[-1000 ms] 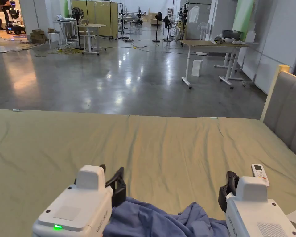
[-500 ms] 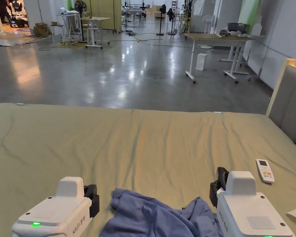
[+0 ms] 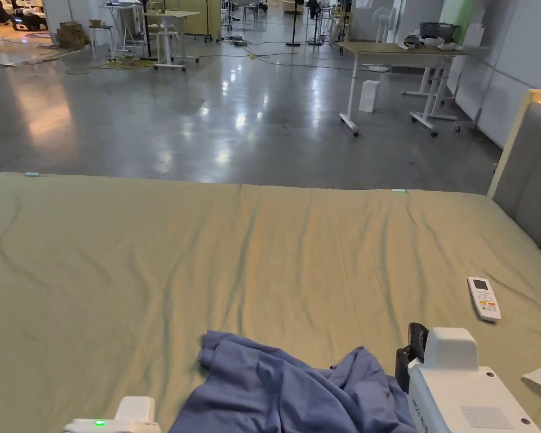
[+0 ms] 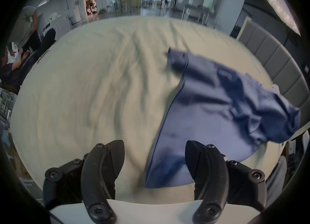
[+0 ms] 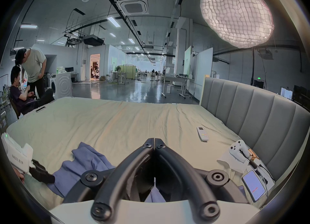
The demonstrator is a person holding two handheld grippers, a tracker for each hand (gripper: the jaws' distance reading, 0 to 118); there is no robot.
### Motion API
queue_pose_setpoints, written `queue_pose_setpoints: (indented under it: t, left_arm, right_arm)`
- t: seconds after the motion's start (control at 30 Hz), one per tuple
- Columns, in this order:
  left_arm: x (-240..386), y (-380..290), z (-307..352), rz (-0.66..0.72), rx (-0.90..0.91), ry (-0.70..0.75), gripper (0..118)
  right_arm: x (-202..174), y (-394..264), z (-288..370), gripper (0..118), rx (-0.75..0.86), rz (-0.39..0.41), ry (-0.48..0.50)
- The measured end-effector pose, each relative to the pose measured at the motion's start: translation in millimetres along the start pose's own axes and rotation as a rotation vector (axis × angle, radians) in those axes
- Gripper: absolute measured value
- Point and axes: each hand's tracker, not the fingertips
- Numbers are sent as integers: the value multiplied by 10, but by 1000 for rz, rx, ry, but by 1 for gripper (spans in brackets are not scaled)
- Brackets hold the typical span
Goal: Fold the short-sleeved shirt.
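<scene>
Blue short-sleeved shirt [image 3: 297, 389] lies crumpled at the near edge of the bed [image 3: 264, 253], unfolded. Left claw [image 4: 154, 160] spread wide, empty, hovering beside the hem, probably lining up a grab. Right claw [image 5: 154, 141] has its tips pressed together; blue cloth shows low between the jaws, grip unclear.

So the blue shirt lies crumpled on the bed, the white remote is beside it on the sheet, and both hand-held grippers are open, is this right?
Not quite. Only the left hand-held gripper is open. The right hand-held gripper is shut, its tips meeting, as the right gripper view shows. The blue shirt does lie crumpled on the bed, with the white remote on the sheet.
</scene>
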Motion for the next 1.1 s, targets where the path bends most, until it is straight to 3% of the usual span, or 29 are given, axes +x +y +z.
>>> queue_pose_setpoints:
  t: [0.17,0.2,0.3,0.37,0.57,0.73,0.77,0.8,0.83,0.9,0.97,1.1]
  left_arm:
    - [171,-57,9,-66,23,37,67]
    - [222,-51,16,-107,22,32,59]
    - [356,-81,31,-208,13,8,16]
    - [355,-82,32,-209,13,13,6]
    - [227,24,442,-129,165,-13,4]
    - [114,156,627,-123,205,-25,4]
    - [79,187,610,-119,205,-26,4]
    - [57,185,610,-112,211,-22,4]
    - [41,175,608,-113,213,-22,4]
    - [-5,163,534,-110,204,-16,4]
    - [-28,123,488,-105,199,-13,4]
    - [25,48,446,-96,181,-8,4]
  right_arm:
    - [20,-69,-2,0,-24,-2,2]
    - [23,-75,-5,0,-25,-1,0]
    - [46,-80,-20,0,-33,-5,-3]
    - [83,-72,-33,0,-38,-14,-5]
    - [395,3,-225,0,-63,-21,-41]
    - [730,-72,-695,3,-269,-60,17]
    - [774,-140,-807,13,-350,-66,28]
    - [820,-242,-973,24,-362,-8,24]
    - [847,-320,-1079,43,-404,20,12]
    - [892,-530,-1313,60,-513,77,54]
    - [841,-670,-1448,63,-579,85,111]
    - [755,-1029,-1719,68,-691,97,132]
